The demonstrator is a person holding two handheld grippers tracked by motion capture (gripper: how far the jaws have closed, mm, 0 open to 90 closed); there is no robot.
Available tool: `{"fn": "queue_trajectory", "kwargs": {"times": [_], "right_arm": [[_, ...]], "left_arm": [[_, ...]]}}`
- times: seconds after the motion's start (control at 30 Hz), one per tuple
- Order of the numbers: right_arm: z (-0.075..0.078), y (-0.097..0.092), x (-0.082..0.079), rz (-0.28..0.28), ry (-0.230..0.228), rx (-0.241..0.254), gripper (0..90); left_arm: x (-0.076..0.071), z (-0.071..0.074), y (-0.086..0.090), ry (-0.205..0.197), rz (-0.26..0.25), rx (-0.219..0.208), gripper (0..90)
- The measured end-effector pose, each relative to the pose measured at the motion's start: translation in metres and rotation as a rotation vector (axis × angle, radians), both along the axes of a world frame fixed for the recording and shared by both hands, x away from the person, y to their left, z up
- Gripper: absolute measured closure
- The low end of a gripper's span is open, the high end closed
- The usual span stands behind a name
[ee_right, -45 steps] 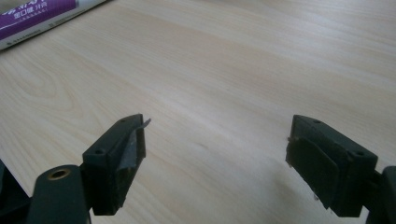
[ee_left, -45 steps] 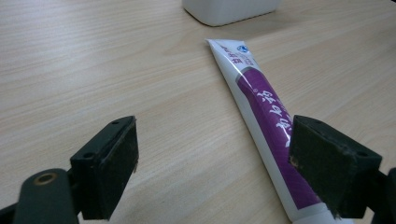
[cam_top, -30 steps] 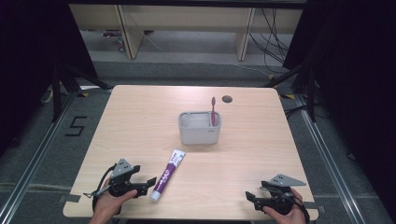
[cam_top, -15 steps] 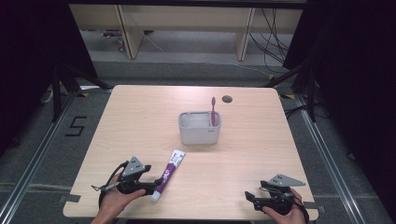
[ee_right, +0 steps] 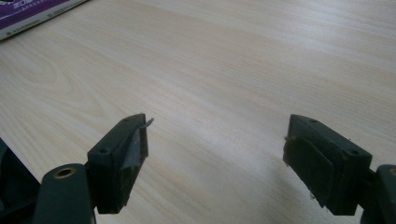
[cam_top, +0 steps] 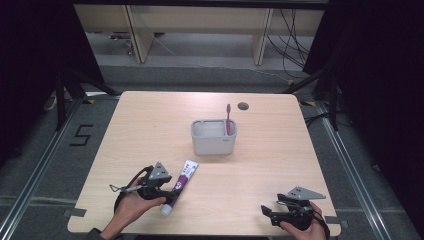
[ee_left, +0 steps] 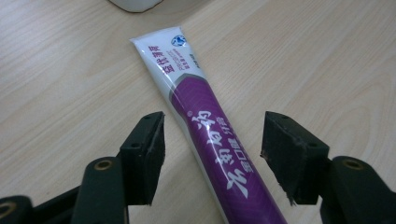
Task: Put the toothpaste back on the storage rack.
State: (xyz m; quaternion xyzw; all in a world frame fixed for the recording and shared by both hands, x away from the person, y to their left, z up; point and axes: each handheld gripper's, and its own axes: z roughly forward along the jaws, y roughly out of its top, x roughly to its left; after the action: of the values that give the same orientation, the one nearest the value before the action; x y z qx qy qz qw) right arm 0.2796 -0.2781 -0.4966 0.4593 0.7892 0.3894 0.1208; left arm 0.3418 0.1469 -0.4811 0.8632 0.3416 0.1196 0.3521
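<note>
Purple-and-white tube (ee_left: 205,130) lies flat on the wooden table (cam_top: 300,150), near-left, between the spread jaws of the left gripper (ee_left: 212,158), apparently untouched. Right gripper (ee_right: 215,158) gapes over bare wood, near-right. Grey caddy (cam_top: 214,137) with toothbrush (cam_top: 228,119) stands farther back.

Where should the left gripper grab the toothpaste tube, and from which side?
Grip the tube across its rounded purple middle, coming from above. It lies flat on the table, and the left gripper is open with a jaw on each side, so probably just lower and close.

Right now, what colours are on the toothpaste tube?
Purple and white; the left gripper view shows the toothpaste tube best.
</note>
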Motion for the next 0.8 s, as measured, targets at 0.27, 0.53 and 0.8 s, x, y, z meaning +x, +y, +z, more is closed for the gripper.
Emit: {"fn": "queue_trajectory", "kwargs": {"times": [0.27,0.53,0.8], "right_arm": [[0.000,0.000,0.000,0.004,-0.007,0.003,22.7],[0.000,0.002,-0.001,0.003,0.018,0.020,22.8],[0.001,0.002,0.000,0.012,-0.001,-0.007,23.1]], "left_arm": [[0.011,0.006,-0.010,0.084,-0.020,0.062,42.7],[0.017,0.001,-0.017,0.121,-0.042,0.127,45.8],[0.025,-0.003,-0.023,0.176,-0.074,0.197,49.0]]}}
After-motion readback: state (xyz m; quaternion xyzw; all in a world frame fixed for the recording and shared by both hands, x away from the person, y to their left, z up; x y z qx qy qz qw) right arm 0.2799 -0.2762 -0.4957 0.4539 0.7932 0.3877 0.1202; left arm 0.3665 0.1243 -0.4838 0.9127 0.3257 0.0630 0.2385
